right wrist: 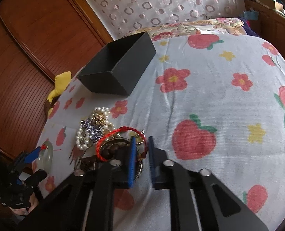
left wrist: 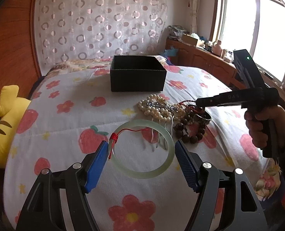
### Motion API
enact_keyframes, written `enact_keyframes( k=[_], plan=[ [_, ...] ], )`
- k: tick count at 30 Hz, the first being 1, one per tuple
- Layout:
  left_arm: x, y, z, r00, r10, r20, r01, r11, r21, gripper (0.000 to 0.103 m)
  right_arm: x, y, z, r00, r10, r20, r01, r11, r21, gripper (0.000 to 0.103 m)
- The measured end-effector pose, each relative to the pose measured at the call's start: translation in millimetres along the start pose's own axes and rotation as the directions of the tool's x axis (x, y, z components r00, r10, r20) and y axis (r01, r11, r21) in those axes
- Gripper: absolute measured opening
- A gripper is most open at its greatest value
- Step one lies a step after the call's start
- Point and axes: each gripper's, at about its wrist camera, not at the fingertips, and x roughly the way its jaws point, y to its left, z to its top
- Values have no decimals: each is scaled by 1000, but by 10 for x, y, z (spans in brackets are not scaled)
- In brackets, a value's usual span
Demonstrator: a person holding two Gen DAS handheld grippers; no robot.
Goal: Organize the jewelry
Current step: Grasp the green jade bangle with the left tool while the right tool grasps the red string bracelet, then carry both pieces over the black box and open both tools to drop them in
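A: Where does the jewelry lie?

B: A heap sits at centre frame in the left wrist view: a white pearl necklace (left wrist: 157, 107), a dark brown wooden bead bracelet (left wrist: 192, 132), a red braided cord bracelet (right wrist: 121, 144) and a pale green jade bangle (left wrist: 142, 150) with a red thread knotted on it. All rest on the bed (left wrist: 69, 134), whose white quilt is printed with strawberries and flowers.

A: And the jaws?

B: The left gripper (left wrist: 140, 152) has its jaws spread wide, one blue pad on either side of the jade bangle; whether they touch it cannot be told. The right gripper (right wrist: 142, 150) has its jaws drawn close, pinching the red braided cord bracelet between the blue pads, above the bead bracelet.

A: What surrounds the heap?

B: An open black rectangular box (left wrist: 137, 73) stands beyond it, toward the upper centre. A yellow plush toy (left wrist: 5, 123) lies at the left edge. A person's hand (left wrist: 265, 127) grips the right gripper's handle at the right edge.
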Motion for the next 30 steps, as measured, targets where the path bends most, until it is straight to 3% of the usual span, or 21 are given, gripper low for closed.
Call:
enact_keyframes(
  k=[10, 18, 25, 30],
  plan=[
    [37, 6, 233, 1000, 14, 24, -15, 1000, 19, 68, -306, 160, 147, 995, -24, 97, 34, 995, -97, 4],
    [105, 120, 548, 998, 27, 62, -27, 1000, 2, 68, -480, 379, 503, 984, -15, 177, 44, 986, -161, 4],
    [139, 228, 785, 994, 71, 85, -71, 997, -1, 68, -374, 603, 902, 973, -26, 230, 73, 978, -194, 4],
    [195, 278, 916, 991, 97, 87, -98, 995, 7, 68, -114, 668, 1111, 974, -54, 218, 96, 977, -190, 4]
  ],
)
